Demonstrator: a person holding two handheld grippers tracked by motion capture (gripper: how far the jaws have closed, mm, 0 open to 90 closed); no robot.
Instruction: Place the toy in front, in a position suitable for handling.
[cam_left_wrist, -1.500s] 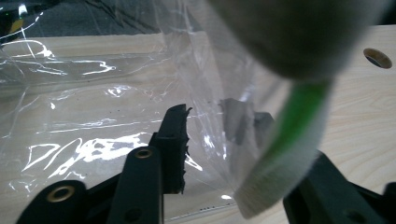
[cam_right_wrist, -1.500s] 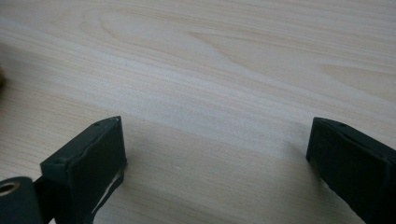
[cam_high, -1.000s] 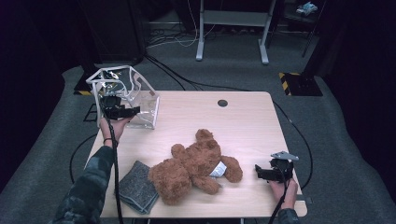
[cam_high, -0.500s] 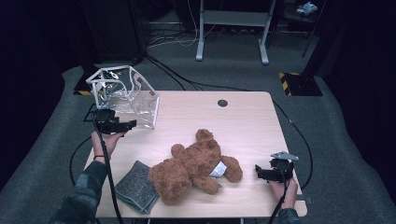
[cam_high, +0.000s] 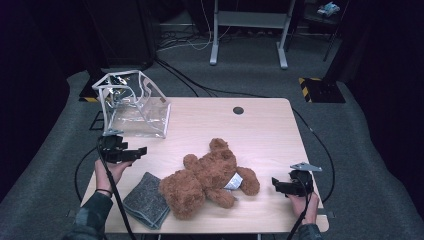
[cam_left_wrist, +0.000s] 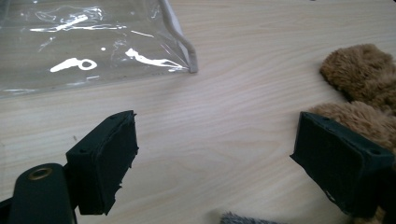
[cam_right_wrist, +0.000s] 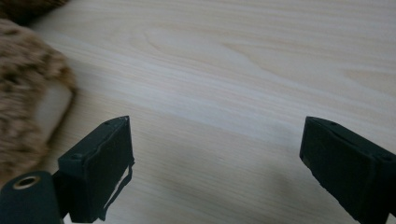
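From above the teddy bear (cam_high: 207, 177) lies whole between both tongs (each spread apart, empty); the left tongs (cam_left_wrist: 233, 158) view catches just its fur edge.

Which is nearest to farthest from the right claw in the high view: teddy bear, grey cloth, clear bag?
From the right claw, at the table's right front edge:
1. Teddy bear: just to the claw's left, mid-table, its near paw close by.
2. Grey cloth: beyond the bear, near the front left edge.
3. Clear bag: far left corner, across the table.
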